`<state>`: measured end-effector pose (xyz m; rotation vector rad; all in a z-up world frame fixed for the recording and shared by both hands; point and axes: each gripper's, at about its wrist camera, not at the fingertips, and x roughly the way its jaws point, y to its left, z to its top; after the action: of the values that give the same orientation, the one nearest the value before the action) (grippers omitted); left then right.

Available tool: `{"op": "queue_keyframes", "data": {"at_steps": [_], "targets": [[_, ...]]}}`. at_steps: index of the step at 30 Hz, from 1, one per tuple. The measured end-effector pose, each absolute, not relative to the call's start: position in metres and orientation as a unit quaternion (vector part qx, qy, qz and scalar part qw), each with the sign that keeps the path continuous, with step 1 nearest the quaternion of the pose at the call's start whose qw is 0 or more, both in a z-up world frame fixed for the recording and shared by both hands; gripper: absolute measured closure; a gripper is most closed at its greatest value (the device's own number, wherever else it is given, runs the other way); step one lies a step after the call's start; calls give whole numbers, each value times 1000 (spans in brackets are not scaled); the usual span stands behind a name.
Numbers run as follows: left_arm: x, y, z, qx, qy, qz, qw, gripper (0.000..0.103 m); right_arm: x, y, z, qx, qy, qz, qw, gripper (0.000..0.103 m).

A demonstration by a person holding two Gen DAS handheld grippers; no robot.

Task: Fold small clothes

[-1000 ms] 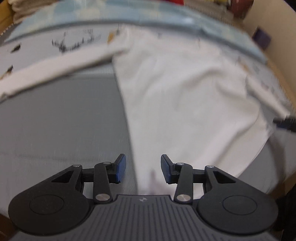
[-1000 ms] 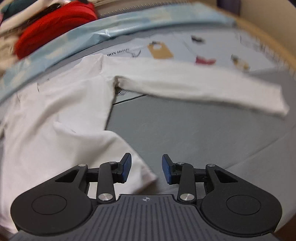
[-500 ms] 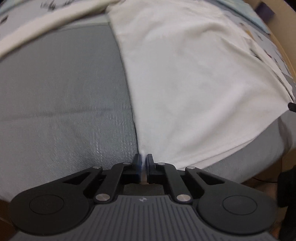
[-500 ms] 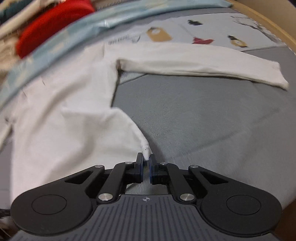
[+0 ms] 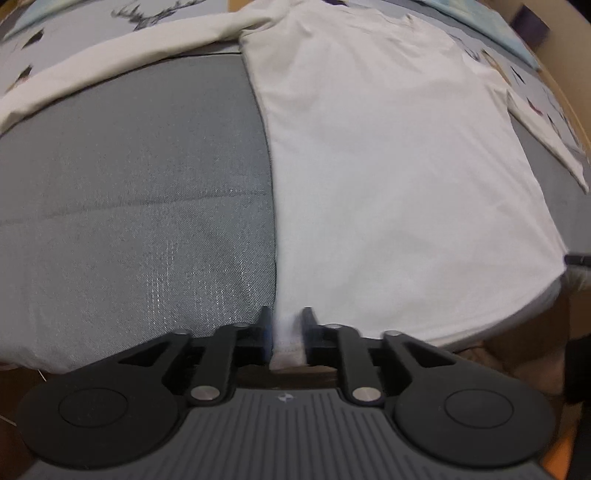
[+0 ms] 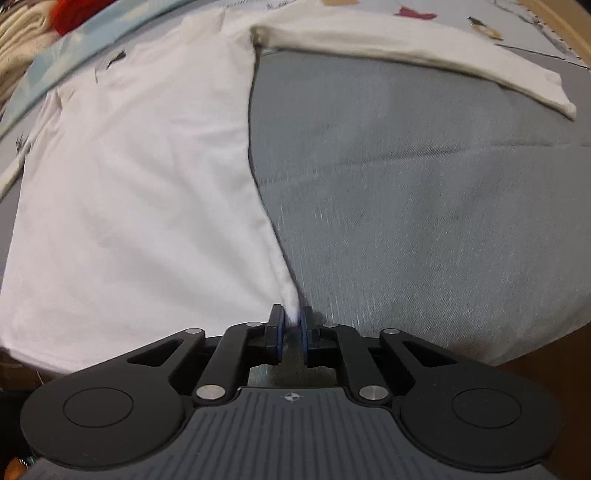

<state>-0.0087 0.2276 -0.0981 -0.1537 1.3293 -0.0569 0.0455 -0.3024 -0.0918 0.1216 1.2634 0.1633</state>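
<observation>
A white long-sleeved shirt (image 5: 399, 155) lies spread on a grey bed cover (image 5: 140, 192), sleeves stretched out to both sides. My left gripper (image 5: 287, 334) is shut on the shirt's bottom left hem corner, at the near edge of the bed. In the right wrist view the same shirt (image 6: 140, 177) fills the left half, and my right gripper (image 6: 291, 328) is shut on its bottom right hem corner. The shirt's body is pulled flat and taut between the two corners. The right sleeve (image 6: 424, 55) lies across the far side.
A pale printed sheet (image 5: 74, 40) covers the far part of the bed. Red and cream clothes (image 6: 70, 11) are piled at the far left in the right wrist view. The near bed edge drops off just under both grippers. The right gripper's tip (image 5: 578, 260) shows at the right edge.
Both grippers went from open to shut on the hem corners, then pulled back toward the near bed edge, drawing the shirt flat and smoothing its folded lower corner.
</observation>
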Motion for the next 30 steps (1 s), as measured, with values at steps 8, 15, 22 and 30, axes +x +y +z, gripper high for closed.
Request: {"op": "queue_keyframes", "data": {"at_steps": [8,15,22,30], "targets": [[-8,202,-114,2,638,-26,770,98,36,-287,-98,-6,598,101,795,98],[2,194,-103,21,626,0,780,94,30,-280,-99,-41,616,110,779,96],[15,171,-92,-22,603,-76,793,76,34,-280,-79,-15,542,137,829,82],[35,146,-97,27,619,-84,780,63,43,-285,-85,-4,569,135,811,82]]}}
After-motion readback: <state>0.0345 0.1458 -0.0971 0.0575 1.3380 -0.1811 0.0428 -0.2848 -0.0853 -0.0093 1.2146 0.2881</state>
